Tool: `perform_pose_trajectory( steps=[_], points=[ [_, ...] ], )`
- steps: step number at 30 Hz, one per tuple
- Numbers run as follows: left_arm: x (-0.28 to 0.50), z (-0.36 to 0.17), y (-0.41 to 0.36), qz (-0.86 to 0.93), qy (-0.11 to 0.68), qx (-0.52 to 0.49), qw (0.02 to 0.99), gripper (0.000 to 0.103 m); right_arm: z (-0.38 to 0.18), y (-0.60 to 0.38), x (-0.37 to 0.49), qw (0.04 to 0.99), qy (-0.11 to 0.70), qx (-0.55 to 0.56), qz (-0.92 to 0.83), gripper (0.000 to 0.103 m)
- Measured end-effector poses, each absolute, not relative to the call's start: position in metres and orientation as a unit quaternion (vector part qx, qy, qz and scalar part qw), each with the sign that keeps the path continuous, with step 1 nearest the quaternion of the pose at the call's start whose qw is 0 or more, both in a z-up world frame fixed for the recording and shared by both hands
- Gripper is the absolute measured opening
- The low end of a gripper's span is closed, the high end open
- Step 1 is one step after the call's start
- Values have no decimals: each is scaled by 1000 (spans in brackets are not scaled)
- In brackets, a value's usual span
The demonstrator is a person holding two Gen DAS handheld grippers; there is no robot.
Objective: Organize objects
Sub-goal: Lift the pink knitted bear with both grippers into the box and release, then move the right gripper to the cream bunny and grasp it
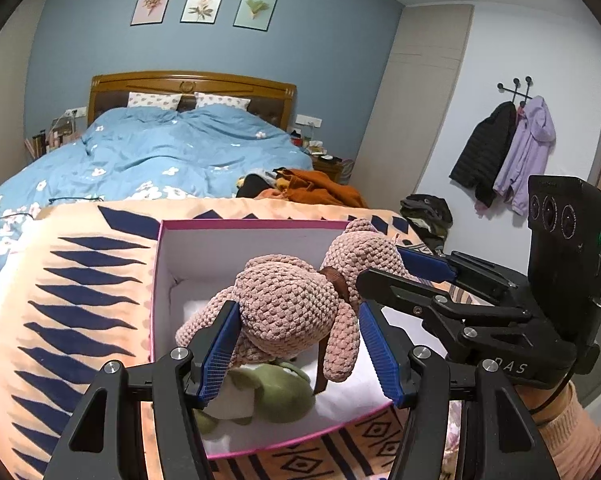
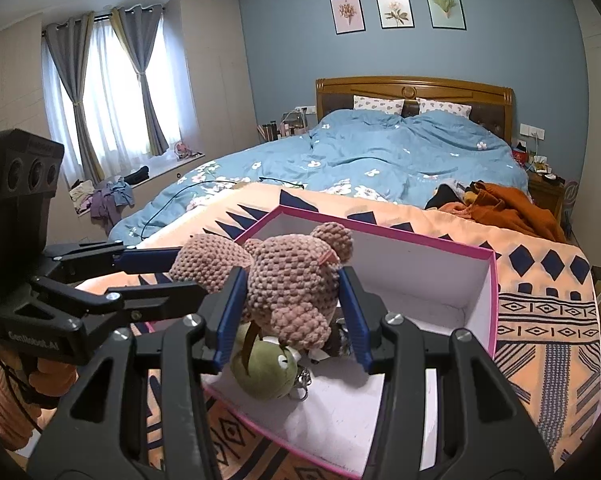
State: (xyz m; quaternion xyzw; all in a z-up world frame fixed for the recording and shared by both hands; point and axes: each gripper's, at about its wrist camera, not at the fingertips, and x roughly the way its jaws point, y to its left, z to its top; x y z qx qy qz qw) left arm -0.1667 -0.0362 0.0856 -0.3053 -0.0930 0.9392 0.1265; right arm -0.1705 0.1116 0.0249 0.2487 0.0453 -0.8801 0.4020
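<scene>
while both grippers are meeting over the box (image 1: 156,280), we are holding the crochet bear (image 1: 292,304) between them. our left gripper (image 1: 300,352) is pinching the bear's body end, its blue pads (image 1: 220,352) pressing into the yarn on both sides, jaws partly closed around it. our right gripper (image 2: 292,316) is pinching the bear's head, pads (image 2: 354,316) squeezing either side of it, one ear sticking up above the jaws. in the left wrist view the right gripper (image 1: 404,276) is coming in from the right side, touching the bear's far end. in the right wrist view the left gripper (image 2: 168,276) is reaching in from the left onto the bear (image 2: 292,280).

the bear is hanging over the open box (image 2: 484,304), pink rimmed, white inside, not resting on its floor as far as we can tell. under it a green plush (image 2: 264,372) is lying in the box, with a keyring at its side. the same green plush (image 1: 276,392) is showing below the bear in the left view, beside something white.

the box is sitting on a peach patterned blanket (image 2: 540,312) at the foot of the bed (image 2: 380,152). orange clothes (image 2: 504,204) are lying on the bed, behind the blanket.
</scene>
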Motion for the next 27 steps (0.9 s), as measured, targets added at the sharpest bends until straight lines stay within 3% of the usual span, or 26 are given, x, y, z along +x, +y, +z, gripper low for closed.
perform_pose_trajectory(
  steps=[15,27],
  points=[
    [-202,71,-48,933,-106,-331,95,62,19,83,-214,397,64,284,-871,50],
    [-197,60,-65,934,-127,-329,61,64,4,77,-230,366,76,317,-871,60]
  ],
)
